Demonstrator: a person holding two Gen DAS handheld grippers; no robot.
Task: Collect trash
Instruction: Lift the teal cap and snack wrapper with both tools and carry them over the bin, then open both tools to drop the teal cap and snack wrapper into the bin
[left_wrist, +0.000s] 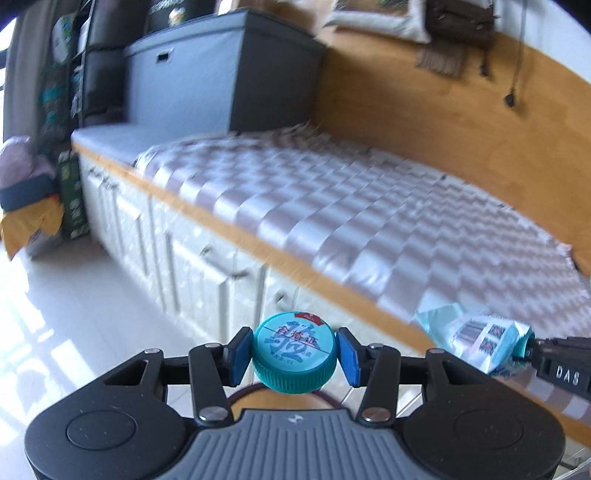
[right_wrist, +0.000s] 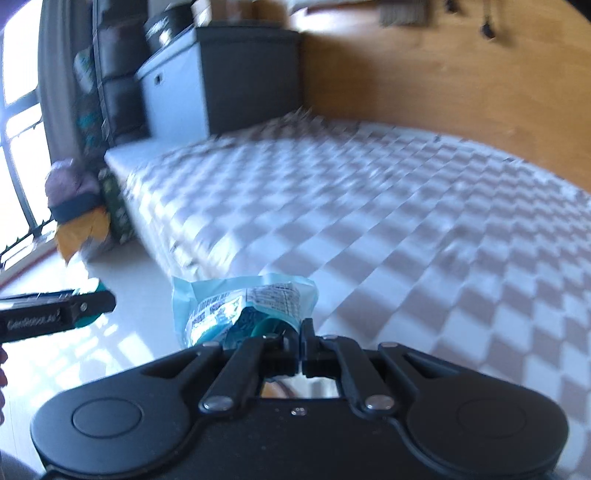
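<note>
Ahead of you runs a long bench (left_wrist: 236, 225) with a wooden front edge and white cabinet doors (left_wrist: 207, 258) beneath it, and a high wooden back panel (left_wrist: 424, 110) on its far right side. A shiny checked mat (left_wrist: 351, 206) in pale and brownish squares covers most of the seat. At the far left end of the bench stands a grey storage box (left_wrist: 207, 74) with a slot handle. Beyond it, dark shelving and packed goods are too blurred to read. On the pale floor (left_wrist: 74, 332) at the far left sits a heap of bags, one orange (left_wrist: 33, 225).

Your left gripper (left_wrist: 294, 352) is clamped on a teal bottle cap (left_wrist: 294, 354), its blue pads (left_wrist: 240, 354) pressing the ribbed rim from both sides. The cap's printed top faces the camera. It hangs over the floor, just near of the bench front.

Your right gripper (right_wrist: 300, 343) is fully closed, pinching the near end of a crumpled light-blue wrapper (right_wrist: 243, 306) with printed labels. The wrapper sticks out forward over the near edge of the mat. In the left wrist view the same wrapper (left_wrist: 476, 336) hangs at the right, by the bench's wooden edge. In the right wrist view the left gripper (right_wrist: 59, 314) shows at the left edge, a sliver of teal beside it.
</note>
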